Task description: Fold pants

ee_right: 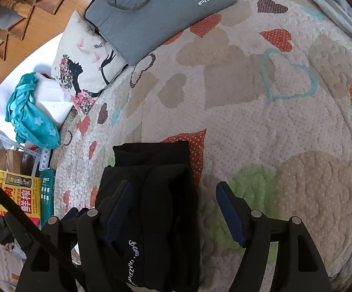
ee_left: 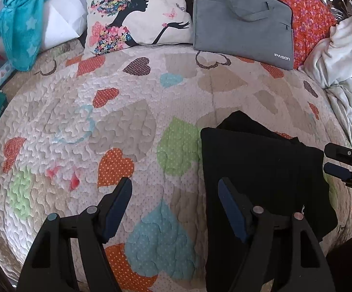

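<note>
Left tool (ee_left: 176,209) wide, empty, over the bed quilt (ee_left: 139,112). Black pants (ee_left: 261,170) lie folded near the bed's front edge. Right tool (ee_right: 173,209) wide, nothing gripped. Looks near-finished; next likely one last fold or smoothing.

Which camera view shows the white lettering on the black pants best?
The right wrist view: the white lettering on the black pants is large and near. The left wrist view shows only a tiny white mark on the pants.
</note>
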The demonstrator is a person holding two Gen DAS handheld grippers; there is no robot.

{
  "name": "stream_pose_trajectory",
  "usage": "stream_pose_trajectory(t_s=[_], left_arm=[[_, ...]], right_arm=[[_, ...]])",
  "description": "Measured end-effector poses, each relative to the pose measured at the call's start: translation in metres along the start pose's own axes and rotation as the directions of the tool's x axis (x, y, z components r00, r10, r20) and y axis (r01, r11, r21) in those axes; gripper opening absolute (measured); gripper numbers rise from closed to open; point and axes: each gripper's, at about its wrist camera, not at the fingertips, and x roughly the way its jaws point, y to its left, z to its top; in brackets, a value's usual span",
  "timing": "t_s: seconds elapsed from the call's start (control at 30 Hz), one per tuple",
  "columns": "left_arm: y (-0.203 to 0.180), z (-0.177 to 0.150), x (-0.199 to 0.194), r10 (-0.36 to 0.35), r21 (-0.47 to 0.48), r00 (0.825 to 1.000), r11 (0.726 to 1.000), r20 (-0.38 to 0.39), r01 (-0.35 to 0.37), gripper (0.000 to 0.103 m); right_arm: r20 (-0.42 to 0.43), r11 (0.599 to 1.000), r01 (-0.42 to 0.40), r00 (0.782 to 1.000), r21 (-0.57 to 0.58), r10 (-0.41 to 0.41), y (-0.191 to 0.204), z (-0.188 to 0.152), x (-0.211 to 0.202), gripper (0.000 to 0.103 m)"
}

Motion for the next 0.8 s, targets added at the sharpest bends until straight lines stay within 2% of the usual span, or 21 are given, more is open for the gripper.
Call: stream_pose_trajectory(t_s=[0.27, 0.37, 0.47, 0.57, 0.6, 0.7, 0.8], left_arm=[[-0.002, -0.002, 0.000, -0.008, 0.005, 1.000, 1.000, 0.001, 0.008, 0.072], [0.000, 0.000, -0.006, -0.029, -0.019, 0.999, 0.999, 0.027, 0.029, 0.072], [0.004, 0.004, -0.023, -0.045, -0.034, 0.992, 0.998, 0.115, 0.049, 0.072], [0.005, 0.008, -0.044, -0.045, -0.035, 0.969, 0.998, 0.241, 0.055, 0.072], [0.006, 0.009, -0.049, -0.045, -0.035, 0.961, 0.998, 0.272, 0.056, 0.075], [0.009, 0.014, -0.061, -0.041, -0.059, 0.944, 0.996, 0.326, 0.063, 0.099], [0.018, 0.019, -0.065, -0.058, -0.103, 0.939, 0.990, 0.338, 0.098, 0.101]], right_arm=[[0.004, 1.000, 0.010, 1.000, -0.008, -0.010, 0.003, -0.002, 0.000, 0.077], [0.011, 1.000, 0.008, 1.000, -0.004, -0.008, 0.002, -0.001, -0.002, 0.077], [0.019, 1.000, 0.004, 1.000, 0.005, -0.004, 0.000, -0.001, -0.005, 0.077], [0.024, 1.000, 0.004, 1.000, 0.011, -0.004, -0.002, 0.000, -0.007, 0.077], [0.029, 1.000, 0.006, 1.000, 0.010, -0.006, -0.002, 0.000, -0.007, 0.077], [0.042, 1.000, 0.010, 0.999, 0.003, -0.010, -0.002, 0.000, -0.010, 0.077], [0.041, 1.000, 0.017, 0.999, -0.005, -0.016, -0.002, -0.001, -0.011, 0.078]])
